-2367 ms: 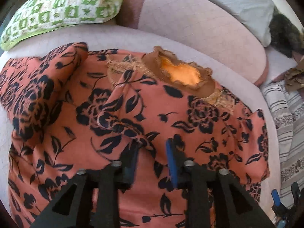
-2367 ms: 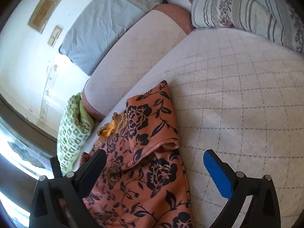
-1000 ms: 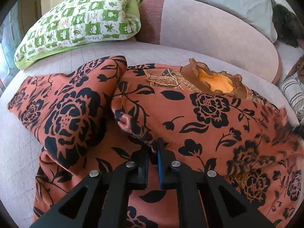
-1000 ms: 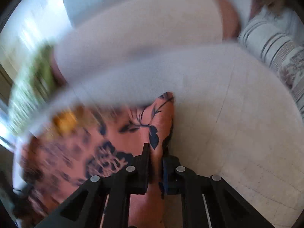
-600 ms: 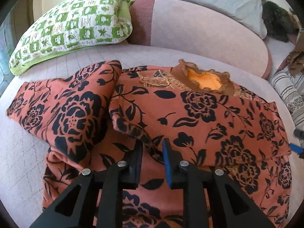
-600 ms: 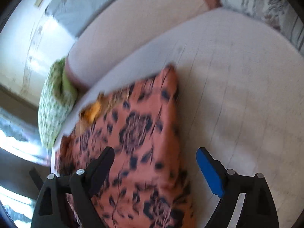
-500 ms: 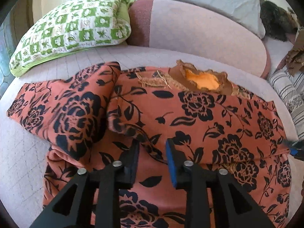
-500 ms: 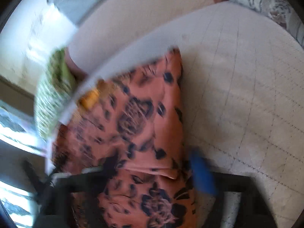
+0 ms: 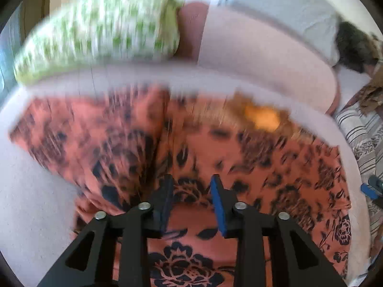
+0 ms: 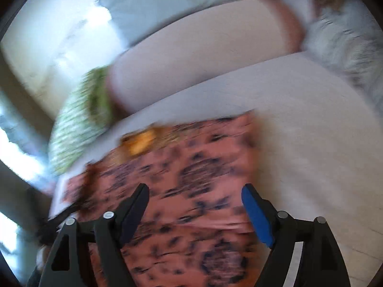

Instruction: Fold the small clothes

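A coral-orange garment with black flowers [image 9: 251, 157] lies spread on the pale quilted bed, its brown neckline with an orange patch [image 9: 262, 118] at the far side. One sleeve [image 9: 91, 134] is laid out to the left, the other side is folded in over the body. My left gripper [image 9: 190, 191] hovers over the garment's middle with its jaws opening and only cloth below them, nothing pinched. The right wrist view shows the same garment [image 10: 191, 181] blurred, with my right gripper [image 10: 195, 201] over its near right part, jaws opening wide and empty. The right gripper's blue tip [image 9: 369, 190] shows at the right edge.
A green-and-white checked pillow [image 9: 100, 31] and a pink bolster [image 9: 258, 55] lie behind the garment, with a grey pillow [image 9: 282, 2] above. Striped bedding [image 9: 366, 138] sits at the right. Bare quilted bed [image 10: 311, 129] stretches to the right of the garment.
Both grippers have let go of the cloth and opened, the right one wide. Both have pulled back from the garment. The folded-in sleeve now lies flat on the body.
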Available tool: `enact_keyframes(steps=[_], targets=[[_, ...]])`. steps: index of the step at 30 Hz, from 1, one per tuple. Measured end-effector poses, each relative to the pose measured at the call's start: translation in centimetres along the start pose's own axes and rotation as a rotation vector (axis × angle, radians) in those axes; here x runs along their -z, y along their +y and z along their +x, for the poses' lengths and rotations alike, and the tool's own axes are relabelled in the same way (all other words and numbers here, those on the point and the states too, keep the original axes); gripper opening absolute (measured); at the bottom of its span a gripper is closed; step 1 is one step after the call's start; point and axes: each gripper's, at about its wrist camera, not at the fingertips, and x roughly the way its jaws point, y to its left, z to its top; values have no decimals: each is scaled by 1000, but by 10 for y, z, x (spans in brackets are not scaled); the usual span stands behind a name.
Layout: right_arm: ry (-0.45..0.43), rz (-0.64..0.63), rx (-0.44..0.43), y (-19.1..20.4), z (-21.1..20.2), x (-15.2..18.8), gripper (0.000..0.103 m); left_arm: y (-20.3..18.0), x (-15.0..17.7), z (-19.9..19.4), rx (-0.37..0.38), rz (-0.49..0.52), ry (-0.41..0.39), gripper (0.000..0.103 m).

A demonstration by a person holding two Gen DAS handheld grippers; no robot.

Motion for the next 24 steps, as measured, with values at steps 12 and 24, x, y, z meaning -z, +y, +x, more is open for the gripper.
enact_keyframes(steps=[12,24], targets=[[-31,0,135,0,-9,45,87,138,-6,-96,29,-328,-238,69],[-10,53,131,-9,-9,80,87,244,-13,-54,84,-800,-180,68]])
